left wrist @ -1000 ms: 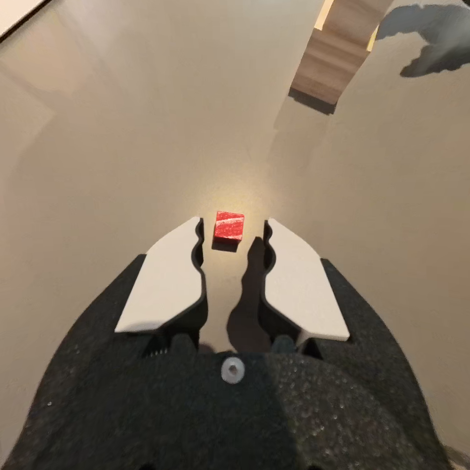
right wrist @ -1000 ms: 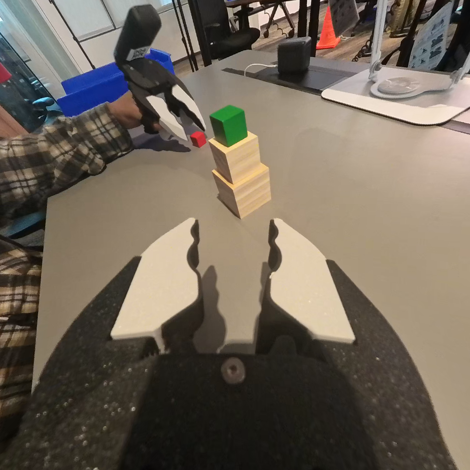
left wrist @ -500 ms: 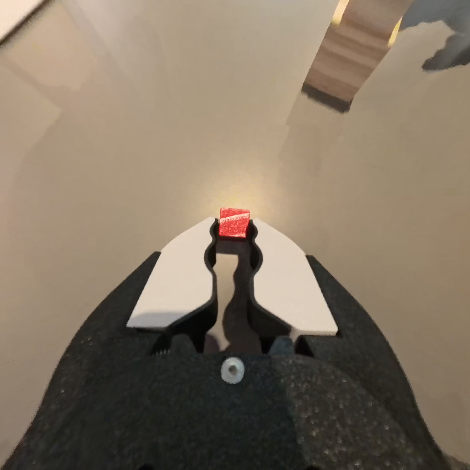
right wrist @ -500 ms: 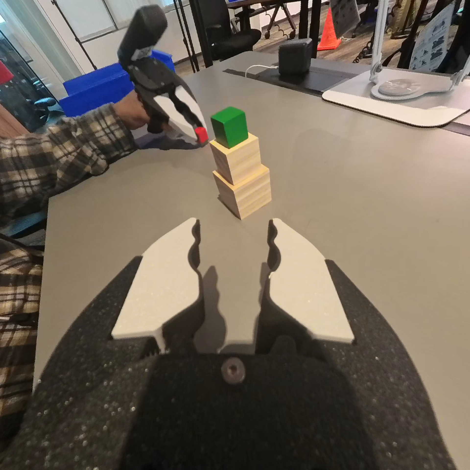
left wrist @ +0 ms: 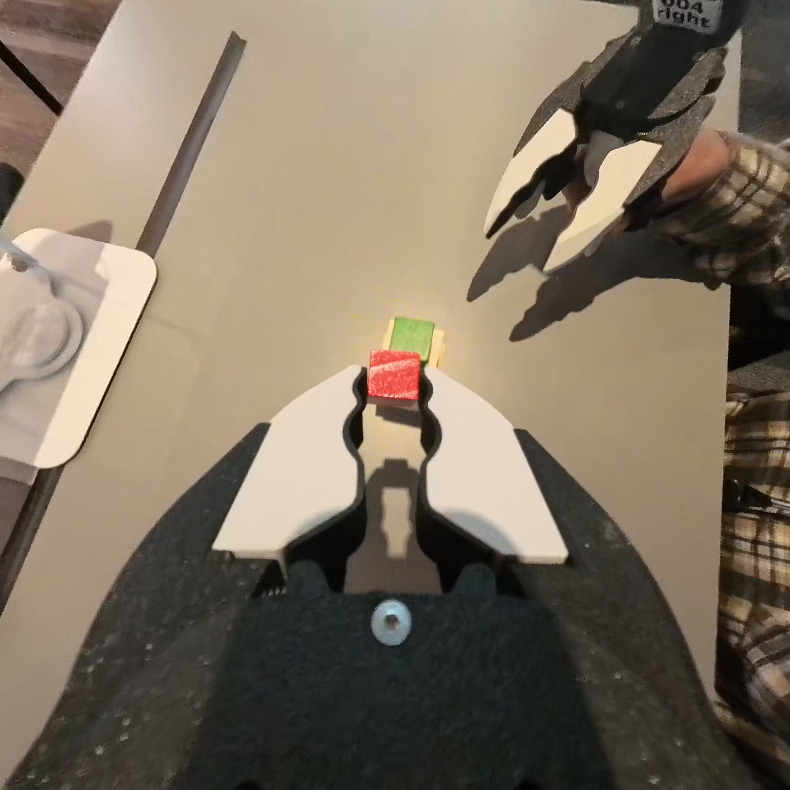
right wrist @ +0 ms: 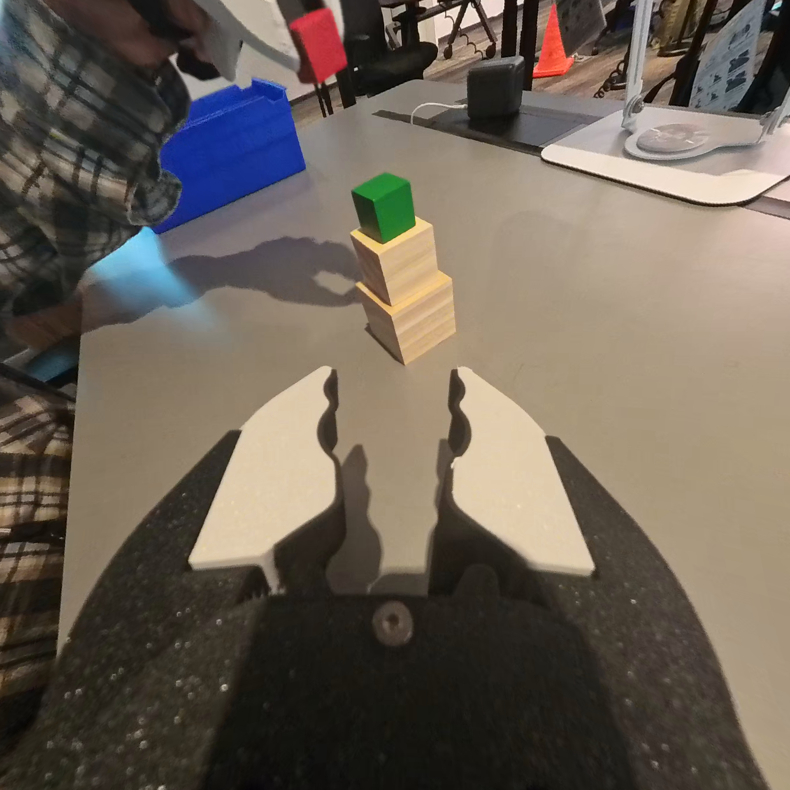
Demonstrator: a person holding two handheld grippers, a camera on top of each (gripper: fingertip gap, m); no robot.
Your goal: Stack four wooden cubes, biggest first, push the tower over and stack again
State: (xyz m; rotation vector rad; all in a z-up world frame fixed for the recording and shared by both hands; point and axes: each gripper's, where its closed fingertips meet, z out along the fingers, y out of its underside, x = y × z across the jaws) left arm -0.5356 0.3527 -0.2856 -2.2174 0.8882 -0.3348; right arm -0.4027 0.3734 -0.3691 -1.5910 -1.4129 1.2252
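Observation:
My left gripper (left wrist: pixel 393 378) is shut on the small red cube (left wrist: pixel 393 374) and holds it high above the table, looking down on the tower. The green cube (left wrist: pixel 411 340) tops the tower, just beyond the red one. In the right wrist view the tower stands mid-table: a large plain wooden cube (right wrist: pixel 411 321) at the bottom, a smaller plain cube (right wrist: pixel 396 260) on it, the green cube (right wrist: pixel 384 206) on top. The red cube (right wrist: pixel 318 45) shows high at upper left. My right gripper (right wrist: pixel 393 374) is open and empty, low in front of the tower; it also shows in the left wrist view (left wrist: pixel 519 252).
A blue bin (right wrist: pixel 231 154) stands at the table's far left. A white board with a metal stand base (right wrist: pixel 667 160) and a black box (right wrist: pixel 495 92) lie at the back right. A person's plaid sleeve (right wrist: pixel 77 128) reaches in from the left. My hands' fingertips stand some 15 centimetres from each other.
My left gripper closed on the red cube, lifted it off the table and carried it up over the tower. My right gripper has stayed open in front of the tower.

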